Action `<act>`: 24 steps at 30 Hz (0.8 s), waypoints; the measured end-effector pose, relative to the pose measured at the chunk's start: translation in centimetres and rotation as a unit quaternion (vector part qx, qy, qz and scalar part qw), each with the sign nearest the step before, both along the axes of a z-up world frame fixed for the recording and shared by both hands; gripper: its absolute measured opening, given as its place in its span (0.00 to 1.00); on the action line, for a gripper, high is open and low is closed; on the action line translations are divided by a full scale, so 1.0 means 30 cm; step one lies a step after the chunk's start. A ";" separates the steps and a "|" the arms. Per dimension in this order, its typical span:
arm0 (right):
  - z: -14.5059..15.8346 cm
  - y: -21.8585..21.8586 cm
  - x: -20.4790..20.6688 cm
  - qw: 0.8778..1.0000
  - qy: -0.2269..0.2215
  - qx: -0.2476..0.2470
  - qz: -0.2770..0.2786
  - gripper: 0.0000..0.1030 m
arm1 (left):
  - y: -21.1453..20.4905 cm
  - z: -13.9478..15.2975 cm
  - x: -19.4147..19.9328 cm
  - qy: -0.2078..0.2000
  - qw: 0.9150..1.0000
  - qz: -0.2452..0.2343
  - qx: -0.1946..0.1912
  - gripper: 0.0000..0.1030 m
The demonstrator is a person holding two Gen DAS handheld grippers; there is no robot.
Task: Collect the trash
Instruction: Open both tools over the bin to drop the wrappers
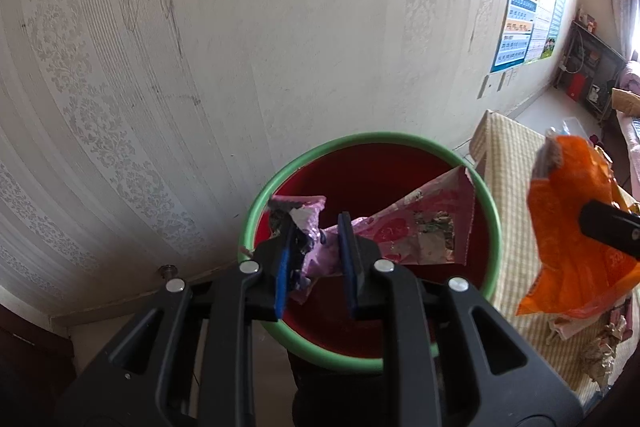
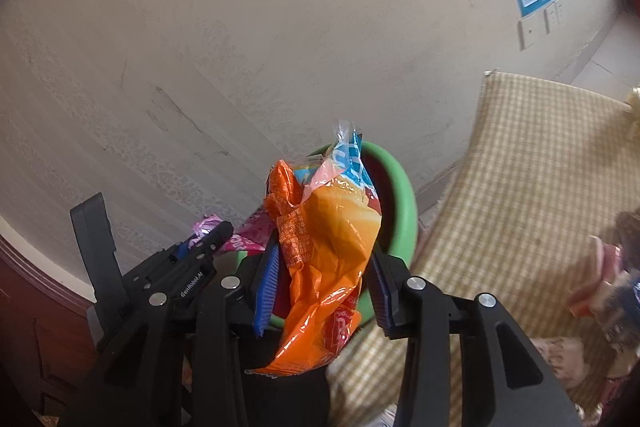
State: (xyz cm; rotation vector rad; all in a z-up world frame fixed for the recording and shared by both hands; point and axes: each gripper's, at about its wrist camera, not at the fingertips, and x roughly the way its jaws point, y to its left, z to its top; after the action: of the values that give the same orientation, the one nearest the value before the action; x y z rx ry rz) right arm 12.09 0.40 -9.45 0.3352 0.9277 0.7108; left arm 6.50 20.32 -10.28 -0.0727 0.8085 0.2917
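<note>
A red bin with a green rim (image 1: 494,223) stands by the wall, left of the table. My left gripper (image 1: 316,247) hovers over its mouth with the jaws parted; a pink wrapper (image 1: 416,227) lies between and beyond the fingers, and I cannot tell whether it is still pinched. My right gripper (image 2: 320,279) holds an orange snack bag (image 2: 324,259) between wide-set pads, just right of the bin (image 2: 406,199). The orange bag (image 1: 576,227) also shows in the left wrist view, over the table edge. The left gripper (image 2: 200,243) with pink wrapper shows in the right wrist view.
A table with a yellow checked cloth (image 2: 528,163) sits right of the bin, with more wrappers (image 2: 608,279) on its right side. A patterned wall (image 1: 200,67) is close behind. A poster (image 1: 528,27) hangs further right. A dark wooden door (image 2: 36,327) is at lower left.
</note>
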 end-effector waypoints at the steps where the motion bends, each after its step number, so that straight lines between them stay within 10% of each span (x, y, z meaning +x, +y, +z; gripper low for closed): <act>1: -0.005 0.014 0.013 1.000 0.002 0.003 0.006 0.42 | 0.004 -0.005 0.006 0.001 1.000 0.004 0.001 0.24; 6: -0.011 -0.005 0.043 1.000 -0.002 0.009 -0.005 0.63 | 0.004 -0.027 0.001 -0.002 1.000 0.004 0.005 0.59; 14: -0.006 -0.183 0.038 0.996 -0.022 -0.081 -0.005 0.69 | -0.043 -0.007 -0.051 -0.001 1.000 -0.022 -0.021 0.67; 24: -0.197 -0.214 -0.081 0.955 -0.006 -0.275 0.111 0.70 | -0.294 0.021 -0.190 0.035 0.981 -0.162 -0.098 0.80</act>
State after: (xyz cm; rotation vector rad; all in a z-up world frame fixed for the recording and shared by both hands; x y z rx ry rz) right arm 9.67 -6.02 -15.36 -0.2707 1.1197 0.6251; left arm 0.81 11.50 -9.64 -0.1143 0.9026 -0.0937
